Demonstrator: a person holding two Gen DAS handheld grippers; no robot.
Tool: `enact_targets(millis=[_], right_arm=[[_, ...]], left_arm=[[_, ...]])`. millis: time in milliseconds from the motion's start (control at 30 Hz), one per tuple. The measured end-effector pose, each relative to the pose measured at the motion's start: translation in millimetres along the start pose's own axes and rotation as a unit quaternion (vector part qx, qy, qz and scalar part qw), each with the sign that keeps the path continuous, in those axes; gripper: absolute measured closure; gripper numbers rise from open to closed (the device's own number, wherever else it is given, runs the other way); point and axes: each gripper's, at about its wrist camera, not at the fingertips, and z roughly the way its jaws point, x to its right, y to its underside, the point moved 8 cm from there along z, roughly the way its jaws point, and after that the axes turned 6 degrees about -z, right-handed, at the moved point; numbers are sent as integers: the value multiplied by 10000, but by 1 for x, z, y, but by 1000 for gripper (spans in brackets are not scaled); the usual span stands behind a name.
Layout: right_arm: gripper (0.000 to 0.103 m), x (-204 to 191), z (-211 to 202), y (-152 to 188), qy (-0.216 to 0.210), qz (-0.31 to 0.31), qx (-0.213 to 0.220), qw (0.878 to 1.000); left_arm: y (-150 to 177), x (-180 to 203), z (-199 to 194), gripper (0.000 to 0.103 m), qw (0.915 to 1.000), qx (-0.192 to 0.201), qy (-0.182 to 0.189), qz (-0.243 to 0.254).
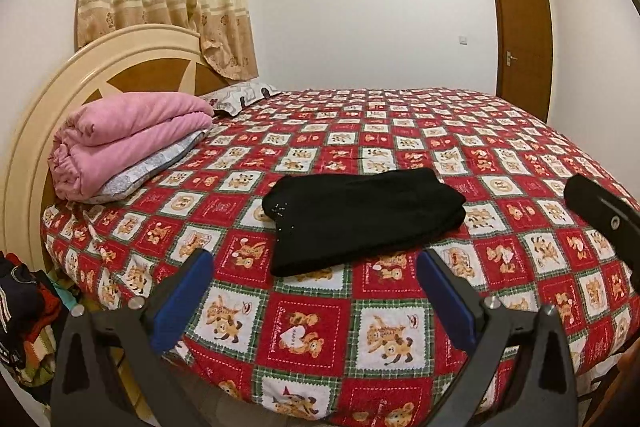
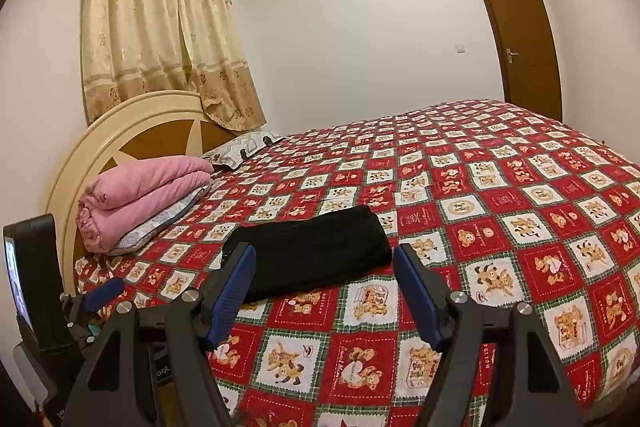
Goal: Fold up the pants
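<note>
Left claw [image 1: 316,291] and right claw [image 2: 324,295] are both seen released, jaws spread wide, nothing between the blue pads; both are held clear above the near edge of the bed [image 1: 400,355]. Just ahead of both claws the black pants [image 1: 360,219] lie on the bedspread as a compact folded bundle, apart from either claw. The fold is judged essentially complete; any final tidying would be best done by pressing the layers flat, not regripping. Beyond, to the left, a pink blanket [image 1: 132,139] is stacked by the headboard [image 1: 120,67].
</note>
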Motion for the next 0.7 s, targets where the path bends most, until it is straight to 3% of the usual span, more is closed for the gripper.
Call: enact_targets(millis=[700], right_arm=[[30,3,6,6,-6,73,-82,9999]], left_arm=[[7,0,9,0,9999,-118,-113,34]])
